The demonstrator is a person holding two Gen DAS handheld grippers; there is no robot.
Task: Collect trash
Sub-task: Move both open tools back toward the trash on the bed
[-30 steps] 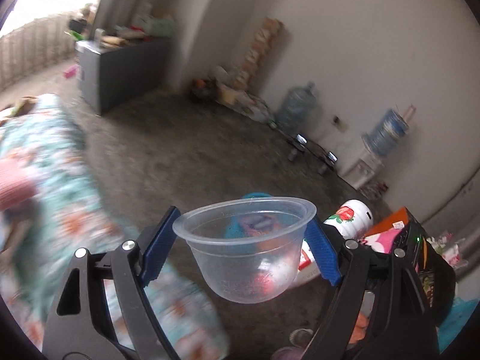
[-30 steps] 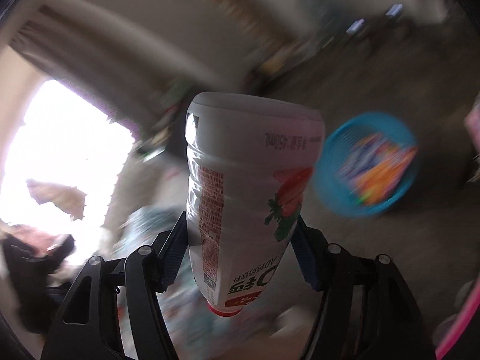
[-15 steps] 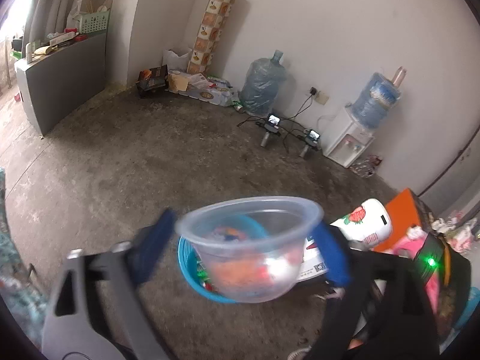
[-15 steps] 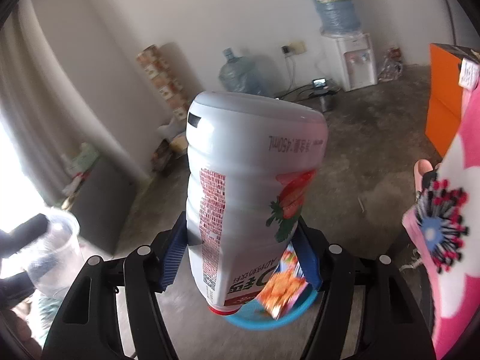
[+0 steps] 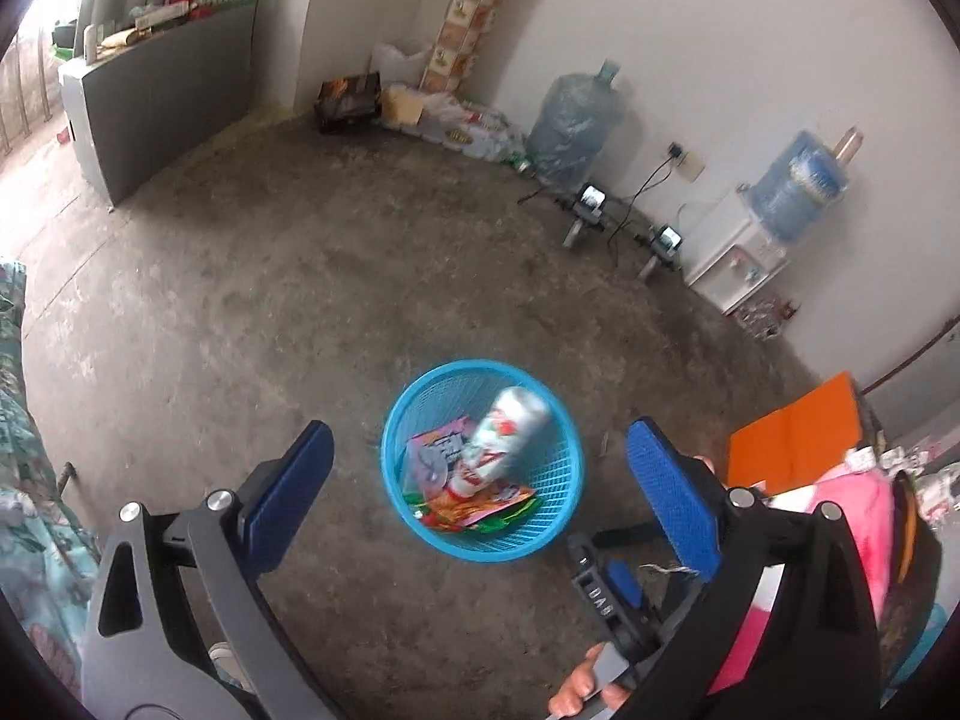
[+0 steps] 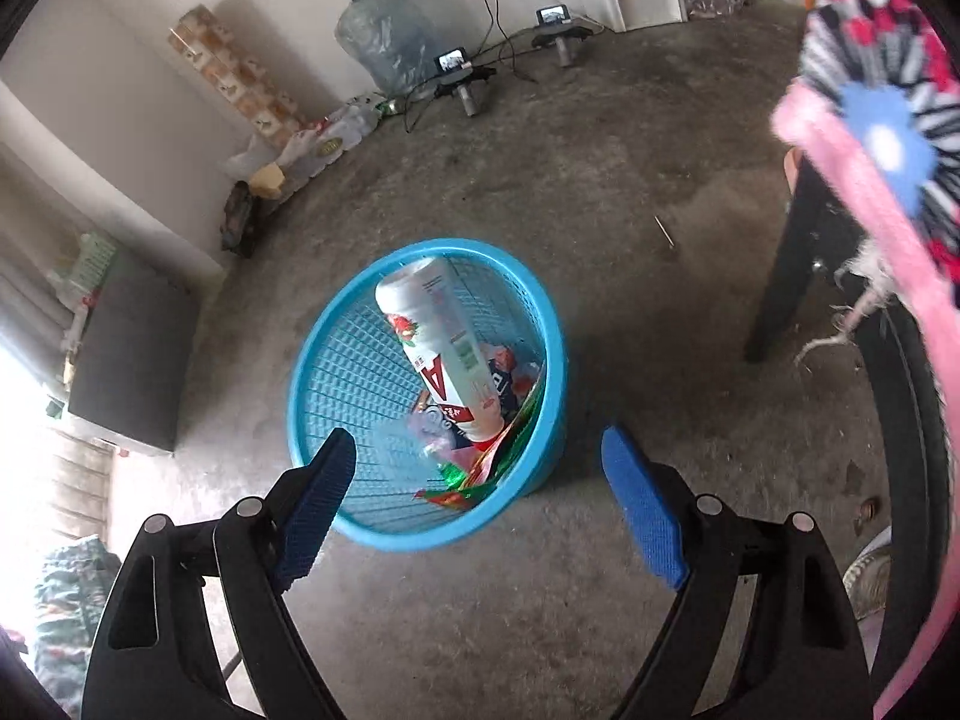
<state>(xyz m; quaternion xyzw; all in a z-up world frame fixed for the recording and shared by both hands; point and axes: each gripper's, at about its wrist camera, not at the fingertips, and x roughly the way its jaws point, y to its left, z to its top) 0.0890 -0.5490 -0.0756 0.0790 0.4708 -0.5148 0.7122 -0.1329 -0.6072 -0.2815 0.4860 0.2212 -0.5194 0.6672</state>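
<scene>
A round blue mesh basket (image 5: 480, 367) stands on the concrete floor below both grippers. Inside it a white bottle with a strawberry label (image 5: 507, 429) leans on snack wrappers (image 5: 474, 507). My left gripper (image 5: 483, 498) hangs above the basket, open wide and holding nothing. In the right wrist view the same basket (image 6: 456, 244) holds the bottle (image 6: 444, 348), and a blurred clear shape (image 6: 393, 438) shows low inside it. My right gripper (image 6: 480, 498) is over the basket's near rim; its jaws are opening with nothing between the pads. Part of the right gripper (image 5: 606, 591) and a hand show at lower right in the left wrist view.
Along the far wall stand a water jug (image 5: 573, 120), a dispenser with a bottle (image 5: 774, 216), two small cameras on stands (image 5: 585, 210) with cables, and boxes. A grey cabinet (image 5: 156, 84) is at the left. An orange box (image 5: 792, 438), pink cloth (image 6: 864, 138) and a black stool leg (image 6: 786, 264) crowd the right.
The clear cup has left my left gripper and its jaws have spread wider. The bottle has dropped from my right gripper into the basket. Both grippers came down over the basket.
</scene>
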